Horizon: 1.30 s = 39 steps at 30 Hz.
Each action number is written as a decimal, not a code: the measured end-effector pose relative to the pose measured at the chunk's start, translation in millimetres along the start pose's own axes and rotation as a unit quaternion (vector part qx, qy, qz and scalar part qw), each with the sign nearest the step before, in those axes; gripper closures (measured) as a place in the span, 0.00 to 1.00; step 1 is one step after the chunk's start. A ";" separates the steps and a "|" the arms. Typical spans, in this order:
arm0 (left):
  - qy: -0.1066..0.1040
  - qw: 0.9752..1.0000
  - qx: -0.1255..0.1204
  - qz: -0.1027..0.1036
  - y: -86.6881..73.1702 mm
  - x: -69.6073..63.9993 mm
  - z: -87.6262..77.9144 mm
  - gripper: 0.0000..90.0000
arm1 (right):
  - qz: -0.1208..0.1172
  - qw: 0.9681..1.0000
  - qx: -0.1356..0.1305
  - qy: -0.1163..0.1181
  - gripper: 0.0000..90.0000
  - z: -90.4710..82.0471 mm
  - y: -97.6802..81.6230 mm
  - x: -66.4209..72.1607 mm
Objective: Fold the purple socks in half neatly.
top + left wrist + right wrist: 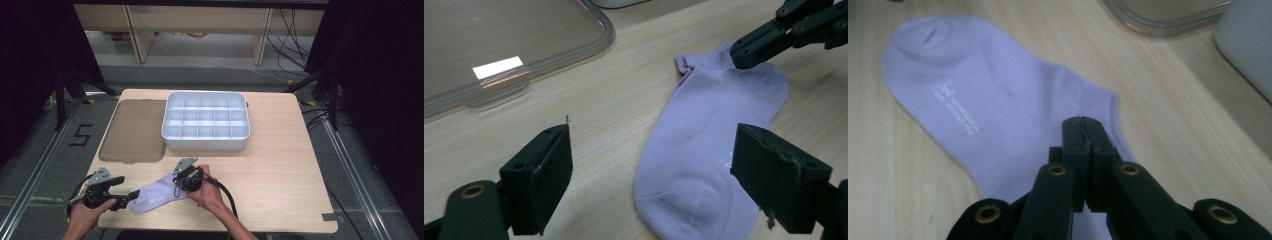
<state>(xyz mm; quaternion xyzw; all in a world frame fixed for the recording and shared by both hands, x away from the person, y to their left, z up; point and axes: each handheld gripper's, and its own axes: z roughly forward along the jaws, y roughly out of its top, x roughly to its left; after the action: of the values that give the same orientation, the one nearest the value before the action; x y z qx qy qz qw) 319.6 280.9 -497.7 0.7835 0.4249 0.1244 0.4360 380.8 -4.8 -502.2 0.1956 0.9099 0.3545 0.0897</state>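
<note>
Lying flat on the counter (280,165), sock (156,195): left gripper (651,175) wide open astride its toe, empty; right gripper (1083,135) clamped shut over the cuff. Risk: thin pinch slips, sock drags.

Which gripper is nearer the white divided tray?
Right. The right gripper, on the sock's cuff, sits just below the tray; the left gripper is farther left, at the toe.

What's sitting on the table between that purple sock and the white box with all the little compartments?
Nothing: in the high view, only bare wood of the table separates the sock from the white compartment box. The clear lid lies off to the box's left.
</note>
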 end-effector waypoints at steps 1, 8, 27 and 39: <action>-0.001 1.000 -0.001 -0.002 0.0 -0.2 0.6 0.18 | -0.011 1.000 0.004 0.004 1.00 2.1 0.1 -0.2; -0.003 1.000 -0.005 -0.002 -0.7 -1.3 1.6 0.18 | -0.007 1.000 0.012 0.005 1.00 3.3 -5.6 -4.9; -0.018 1.000 0.005 0.009 -0.3 -2.8 3.1 0.18 | 0.025 0.999 0.036 -0.032 1.00 -41.5 -46.2 -26.4; -0.047 0.999 0.001 0.000 0.5 -10.8 12.5 0.19 | 0.047 0.997 0.034 -0.041 1.00 -65.8 -72.2 -36.3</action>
<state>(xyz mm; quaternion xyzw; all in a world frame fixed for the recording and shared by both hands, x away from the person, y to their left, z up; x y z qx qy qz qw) 320.4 265.2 -502.8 0.7888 0.4041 0.0868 0.4549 372.8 -108.7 -502.2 0.2552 0.9068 0.3190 0.1040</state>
